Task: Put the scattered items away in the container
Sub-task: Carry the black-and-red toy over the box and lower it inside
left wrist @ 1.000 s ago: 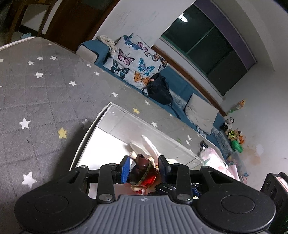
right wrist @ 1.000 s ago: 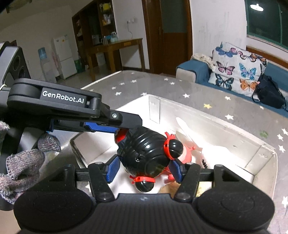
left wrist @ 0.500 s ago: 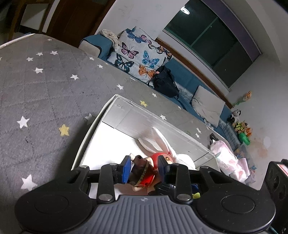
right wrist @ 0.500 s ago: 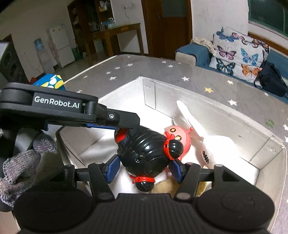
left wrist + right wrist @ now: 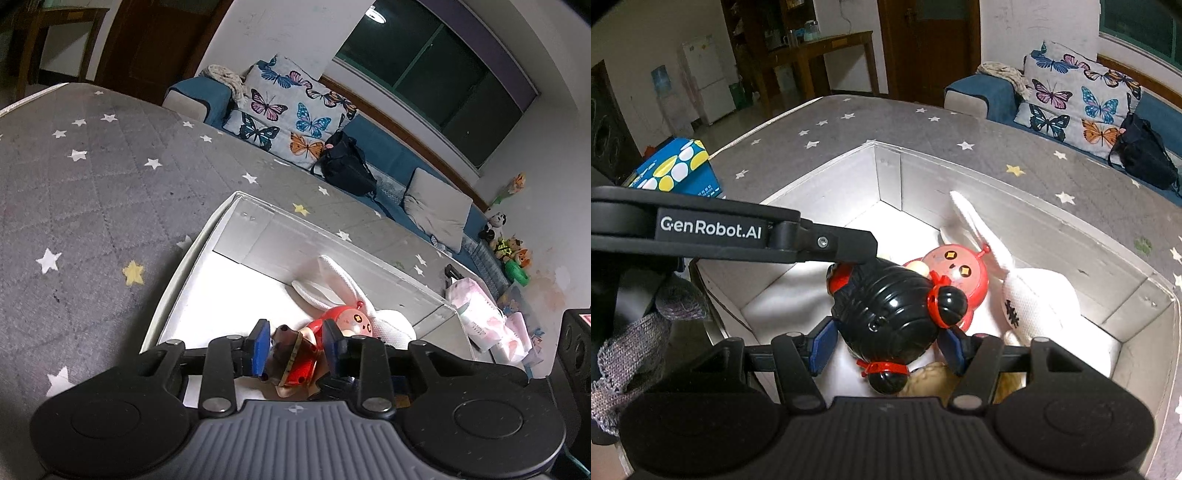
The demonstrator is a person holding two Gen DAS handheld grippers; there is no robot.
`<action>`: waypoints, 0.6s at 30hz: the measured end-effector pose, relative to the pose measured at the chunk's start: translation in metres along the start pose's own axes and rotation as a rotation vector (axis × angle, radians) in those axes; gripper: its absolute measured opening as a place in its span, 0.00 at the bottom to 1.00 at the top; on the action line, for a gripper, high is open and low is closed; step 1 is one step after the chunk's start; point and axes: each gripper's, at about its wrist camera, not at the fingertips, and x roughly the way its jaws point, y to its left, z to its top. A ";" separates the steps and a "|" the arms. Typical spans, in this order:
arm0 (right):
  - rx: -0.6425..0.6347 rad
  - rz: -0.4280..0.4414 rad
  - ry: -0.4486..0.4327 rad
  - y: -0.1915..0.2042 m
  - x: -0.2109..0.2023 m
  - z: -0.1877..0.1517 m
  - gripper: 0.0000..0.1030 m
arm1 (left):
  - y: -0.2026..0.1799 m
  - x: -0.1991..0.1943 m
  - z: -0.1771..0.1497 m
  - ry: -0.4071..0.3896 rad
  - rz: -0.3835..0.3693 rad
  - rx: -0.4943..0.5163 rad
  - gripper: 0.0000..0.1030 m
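Item 1. Right gripper point(image 5: 886, 345): closed around a black ribbed toy point(image 5: 886, 317) with red trim, held over the white box point(image 5: 1015, 206), at 6 o'clock of the box interior in the right wrist view.

Item 2. Left gripper point(image 5: 297, 349): closed on a small brown-and-red toy point(image 5: 295, 360), held above the near edge of the box point(image 5: 192, 266); its side arm is seen crossing the right wrist view at 9 o'clock.

Item 3. Already in the box: a red round-faced toy point(image 5: 955, 271), just beyond the black toy at 1 o'clock, and a white plush rabbit point(image 5: 1030, 295) at 3 o'clock, ears resting against the far wall. A tan item below the black toy cannot be identified.

Item 4. Outside the box: a blue spotted carton point(image 5: 677, 170) at 10 o'clock.

Handling note: both toys are judged ready for release. Each is best lowered close to the floor before the jaws are parted. The bare floor at 10 o'clock of the black toy is preferred, so nothing lands on the red toy.
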 end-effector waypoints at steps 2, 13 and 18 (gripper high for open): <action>-0.003 -0.003 0.000 0.000 0.000 0.000 0.59 | 0.000 0.000 0.000 0.000 0.001 -0.001 0.32; -0.001 -0.003 -0.003 0.000 0.000 0.002 0.63 | 0.000 0.000 0.000 0.003 0.006 0.003 0.32; 0.002 -0.006 -0.010 0.001 -0.002 0.002 0.67 | 0.001 -0.001 -0.001 0.004 0.007 0.003 0.32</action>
